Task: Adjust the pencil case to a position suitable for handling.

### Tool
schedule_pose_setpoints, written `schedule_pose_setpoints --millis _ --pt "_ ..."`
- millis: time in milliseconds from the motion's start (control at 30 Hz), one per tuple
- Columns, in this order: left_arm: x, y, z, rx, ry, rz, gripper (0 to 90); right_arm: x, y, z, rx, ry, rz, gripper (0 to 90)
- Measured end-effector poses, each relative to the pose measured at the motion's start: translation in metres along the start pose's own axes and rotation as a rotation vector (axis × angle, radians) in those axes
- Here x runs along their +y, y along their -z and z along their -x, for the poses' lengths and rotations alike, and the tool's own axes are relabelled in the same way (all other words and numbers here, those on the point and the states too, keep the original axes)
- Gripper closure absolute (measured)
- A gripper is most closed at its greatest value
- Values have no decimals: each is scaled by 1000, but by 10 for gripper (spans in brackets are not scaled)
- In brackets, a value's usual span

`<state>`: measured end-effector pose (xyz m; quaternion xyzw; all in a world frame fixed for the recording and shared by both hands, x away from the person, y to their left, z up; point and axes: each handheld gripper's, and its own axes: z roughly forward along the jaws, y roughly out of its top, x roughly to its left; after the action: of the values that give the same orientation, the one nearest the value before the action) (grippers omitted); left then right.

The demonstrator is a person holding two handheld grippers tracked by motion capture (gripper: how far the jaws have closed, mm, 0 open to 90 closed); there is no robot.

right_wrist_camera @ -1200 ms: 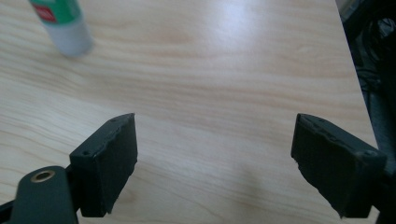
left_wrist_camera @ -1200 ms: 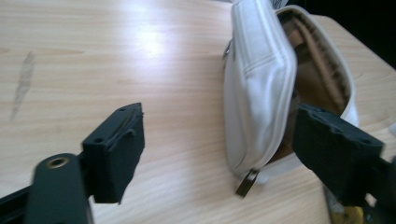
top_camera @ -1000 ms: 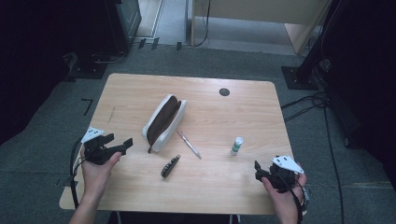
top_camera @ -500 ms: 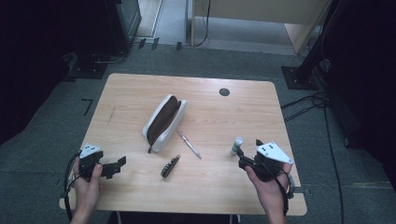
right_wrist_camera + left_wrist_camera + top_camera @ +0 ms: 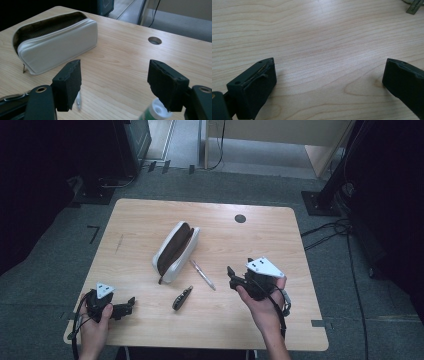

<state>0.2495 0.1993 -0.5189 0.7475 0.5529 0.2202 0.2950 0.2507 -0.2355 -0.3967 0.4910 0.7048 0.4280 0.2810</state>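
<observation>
In the high view, your right claw (image 5: 231, 272) is hovering over the surface (image 5: 150, 220), near the pen (image 5: 202, 274) and the open white pouch (image 5: 176, 251); your left claw (image 5: 131, 303) is sitting low near the front left corner.

In the left gripper view, your jaws are standing wide over bare wood.

In the right gripper view, your jaws have just been closing yet are gaping with nothing gripped, the green-and-white tube (image 5: 153, 112) peeking beneath 1 jaw.

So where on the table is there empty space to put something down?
Bare wood lies along the far edge beside the round hole, down the left side past the open pouch, and near the front edge. The middle is crowded: pouch, pen, dark folding tool.
</observation>
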Motion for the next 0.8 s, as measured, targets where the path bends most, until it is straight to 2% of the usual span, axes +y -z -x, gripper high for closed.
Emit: schedule_pose_setpoints --millis 233,400,600,633,800 --pt "0 0 1 6 -6 -1 0 11 -16 -16 37 -4 -3 281" --pt "0 0 1 5 -10 -1 0 21 -38 -35 57 -6 -16 279" --pt "0 -1 1 0 -11 0 0 28 -56 -50 75 -9 -29 276" --pt "0 -1 1 0 -11 0 0 31 -63 -56 78 -10 -38 276" --pt "0 -1 1 0 -11 0 0 34 -76 -65 82 -16 -52 276"
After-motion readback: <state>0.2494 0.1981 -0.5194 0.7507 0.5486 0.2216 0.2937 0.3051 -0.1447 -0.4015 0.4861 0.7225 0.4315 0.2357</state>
